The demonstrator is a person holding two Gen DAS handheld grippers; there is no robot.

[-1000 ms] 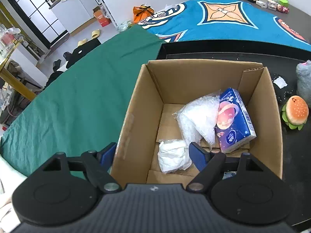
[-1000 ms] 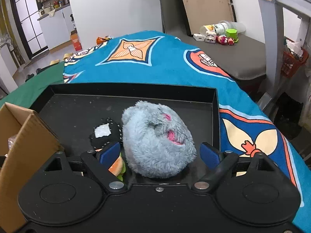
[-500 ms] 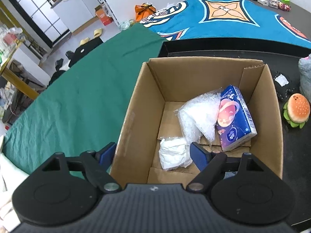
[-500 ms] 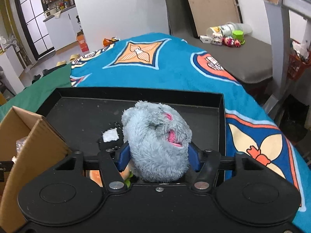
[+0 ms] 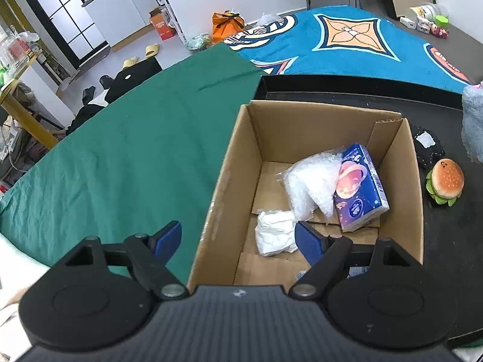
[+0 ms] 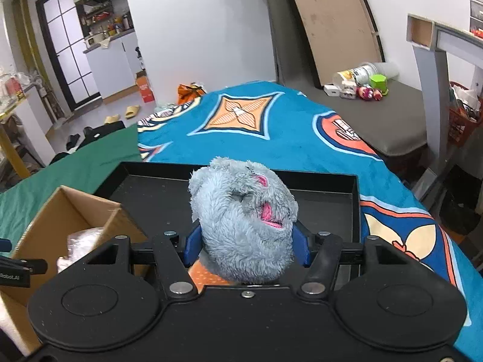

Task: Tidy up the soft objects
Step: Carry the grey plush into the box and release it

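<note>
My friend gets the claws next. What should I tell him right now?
Right claw: shut on the grey fluffy toy, held up off the black tray.
Left claw: open and empty, over the near-left corner of the cardboard box.
Already in the box: blue tissue pack, clear plastic bag, white wad.
Still on the tray, right of the box: burger toy and black pouch.
Left to do: drop the grey toy in, then probably those two.

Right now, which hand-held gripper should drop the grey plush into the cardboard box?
Right. The right hand-held gripper is already shut on the grey plush, with the cardboard box just to its left. The left hand-held gripper hangs open and empty over the box's near rim.
</note>
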